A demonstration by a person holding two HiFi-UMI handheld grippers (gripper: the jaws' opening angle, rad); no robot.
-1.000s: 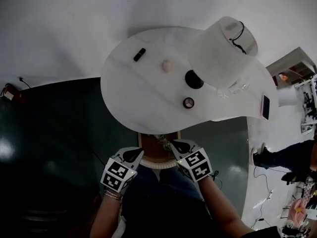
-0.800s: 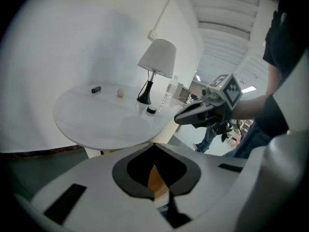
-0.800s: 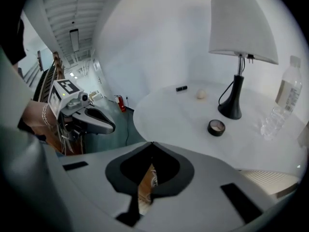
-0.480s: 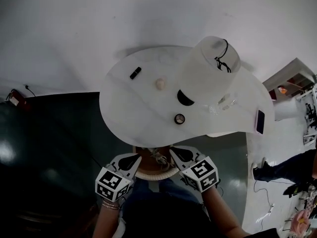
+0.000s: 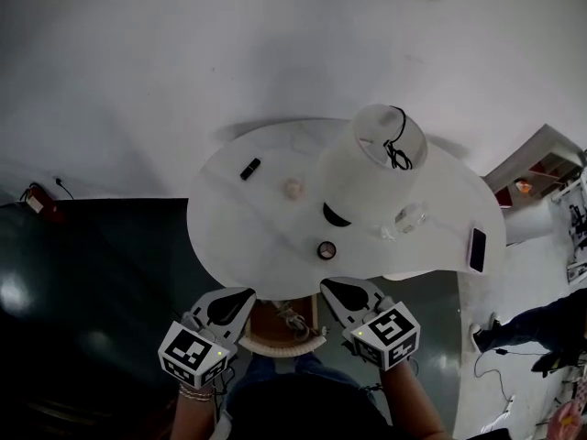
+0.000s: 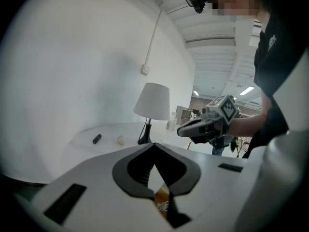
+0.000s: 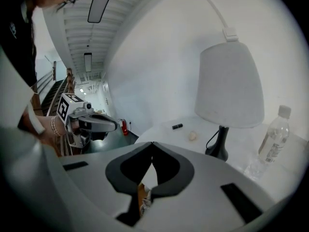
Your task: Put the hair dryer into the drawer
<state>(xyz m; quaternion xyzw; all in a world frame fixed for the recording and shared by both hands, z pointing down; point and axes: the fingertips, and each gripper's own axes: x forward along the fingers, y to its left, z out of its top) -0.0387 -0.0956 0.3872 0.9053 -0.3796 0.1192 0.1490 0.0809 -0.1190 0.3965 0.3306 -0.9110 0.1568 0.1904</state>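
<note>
— One thing first: where is the hair dryer?

— Down in the open drawer [image 5: 269, 319], as far as anything shows. A pale tangle of cord [image 5: 294, 321] lies on its brown bottom, but I cannot make out the dryer's body. The drawer juts toward the person from under the white table [image 5: 229, 236], whose near edge covers the drawer's far part.

— And the grippers?

— The left gripper [image 5: 242, 294] hangs over the drawer's left side and the right gripper [image 5: 330, 288] over its right side. Both point toward the table. Each has its jaws clenched tip to tip with nothing between them. Below the tips, each gripper view shows a sliver of brown drawer and cord.

— What stands on the table?

— Nearest the drawer is a small round jar [image 5: 326, 250]. Farther in, a lamp [image 5: 367, 168] with a white shade and a dark foot stands mid-table. Left of it lie a pale little ball [image 5: 293, 189] and, farther left, a short black stick [image 5: 249, 168]. Just right of the lamp stands a clear bottle [image 5: 409, 218], and a phone [image 5: 477, 249] lies flat near the table's right edge.

— Beyond that?

— Dark green floor [image 5: 92, 282] lies to the left, with a red canister [image 7: 126, 126] on it by the white wall. Another person's legs [image 5: 537, 330] show at the right edge.
</note>
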